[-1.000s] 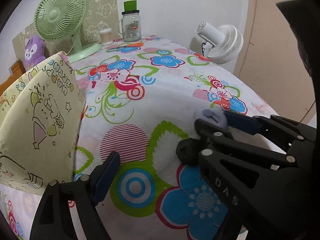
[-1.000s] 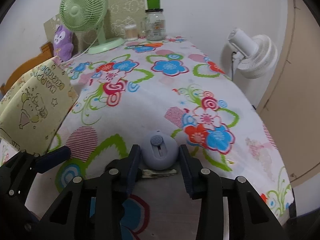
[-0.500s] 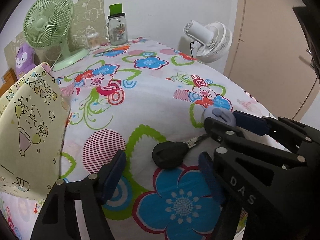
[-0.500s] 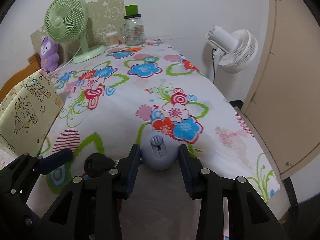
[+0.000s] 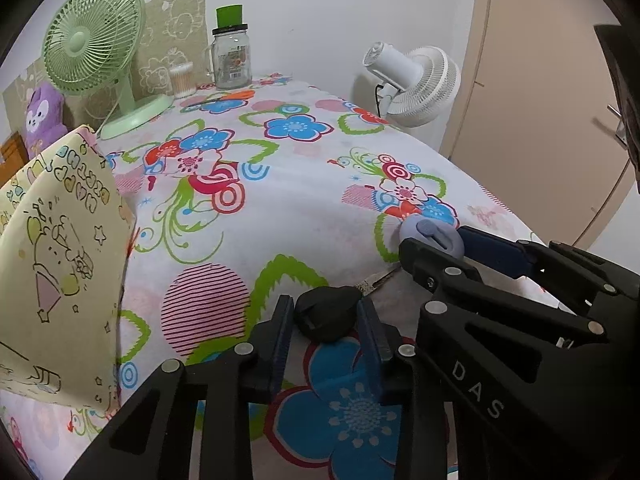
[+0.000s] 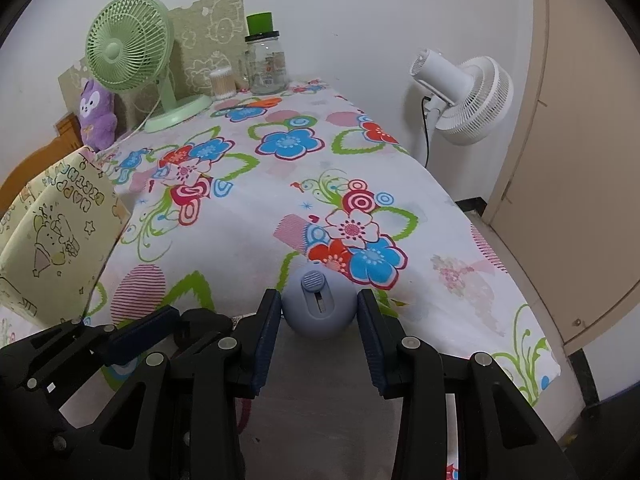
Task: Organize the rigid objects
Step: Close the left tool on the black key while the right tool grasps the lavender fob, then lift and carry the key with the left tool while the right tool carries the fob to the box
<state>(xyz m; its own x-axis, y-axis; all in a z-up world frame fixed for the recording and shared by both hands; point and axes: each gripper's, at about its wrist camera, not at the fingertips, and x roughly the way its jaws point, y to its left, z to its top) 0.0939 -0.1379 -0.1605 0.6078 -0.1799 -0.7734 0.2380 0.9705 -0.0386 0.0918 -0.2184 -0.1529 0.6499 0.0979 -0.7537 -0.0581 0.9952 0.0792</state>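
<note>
Floral cloth (image 5: pixel 280 216) over the counter, fans and a jar at the back wall. My left tool (image 5: pixel 326 322) is clamped on the black key head (image 5: pixel 326 312), and the right tool (image 6: pixel 318 312) is pinched on the round blue-grey piece (image 6: pixel 318 306) – a metal blade (image 5: pixel 376 278) bridges the two, so I reckon I'm bracing both ends to pull them apart. Both tools tilt steeply down, side by side near the front edge.

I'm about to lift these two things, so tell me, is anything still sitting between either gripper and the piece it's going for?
Nothing visible. The left gripper is shut on the black key head, and the right gripper is shut on the round blue-grey gadget, on the flowered cloth.
</note>
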